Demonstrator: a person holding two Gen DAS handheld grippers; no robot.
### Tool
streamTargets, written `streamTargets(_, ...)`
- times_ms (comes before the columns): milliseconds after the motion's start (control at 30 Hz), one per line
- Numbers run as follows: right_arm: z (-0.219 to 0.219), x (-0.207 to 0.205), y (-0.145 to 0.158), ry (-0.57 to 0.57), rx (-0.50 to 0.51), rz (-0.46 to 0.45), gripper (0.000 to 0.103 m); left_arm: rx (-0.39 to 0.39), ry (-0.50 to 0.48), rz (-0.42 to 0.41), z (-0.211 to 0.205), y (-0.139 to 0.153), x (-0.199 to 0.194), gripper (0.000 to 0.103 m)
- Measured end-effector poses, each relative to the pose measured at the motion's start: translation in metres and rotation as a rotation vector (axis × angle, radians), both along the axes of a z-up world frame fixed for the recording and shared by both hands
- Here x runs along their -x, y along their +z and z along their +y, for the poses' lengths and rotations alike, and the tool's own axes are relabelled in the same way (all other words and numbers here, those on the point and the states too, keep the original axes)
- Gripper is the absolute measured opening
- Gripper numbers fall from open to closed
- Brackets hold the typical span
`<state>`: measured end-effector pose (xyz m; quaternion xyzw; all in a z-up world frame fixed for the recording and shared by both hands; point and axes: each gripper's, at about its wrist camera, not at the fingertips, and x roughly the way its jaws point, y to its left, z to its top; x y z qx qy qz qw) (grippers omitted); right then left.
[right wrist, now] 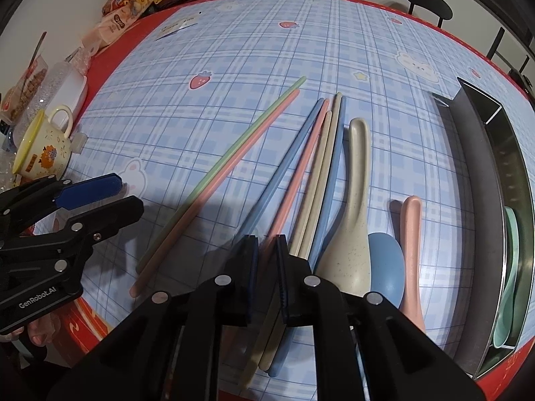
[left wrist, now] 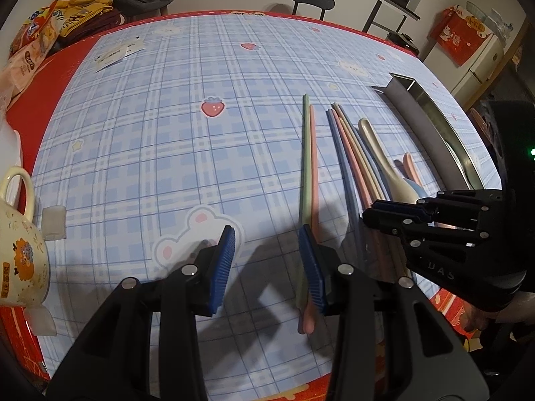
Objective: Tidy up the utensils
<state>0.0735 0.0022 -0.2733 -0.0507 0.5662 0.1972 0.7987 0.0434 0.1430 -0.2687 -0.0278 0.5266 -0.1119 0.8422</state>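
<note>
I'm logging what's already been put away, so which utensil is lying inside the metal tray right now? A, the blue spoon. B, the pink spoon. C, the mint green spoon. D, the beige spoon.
C: the mint green spoon lies inside the metal tray, while the pink spoon, blue spoon and beige spoon lie on the tablecloth beside it.

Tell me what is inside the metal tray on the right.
In the right wrist view, the metal tray holds a green spoon at its near end. The far part looks bare, but the tray's near wall hides part of the floor and the spoon's lower edge.
</note>
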Motion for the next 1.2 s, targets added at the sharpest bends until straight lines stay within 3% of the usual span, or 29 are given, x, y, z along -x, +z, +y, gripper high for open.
streamTargets(500, -0.001, 0.0, 0.0, -0.001, -0.02, 0.003, 0.012, 0.006, -0.07, -0.026, -0.015, -0.01, -0.014, 0.03)
streamTargets(1200, -0.002, 0.0, 0.0, -0.005, -0.033, 0.003, 0.012, -0.083, -0.136, -0.048, -0.037, -0.021, -0.036, 0.031)
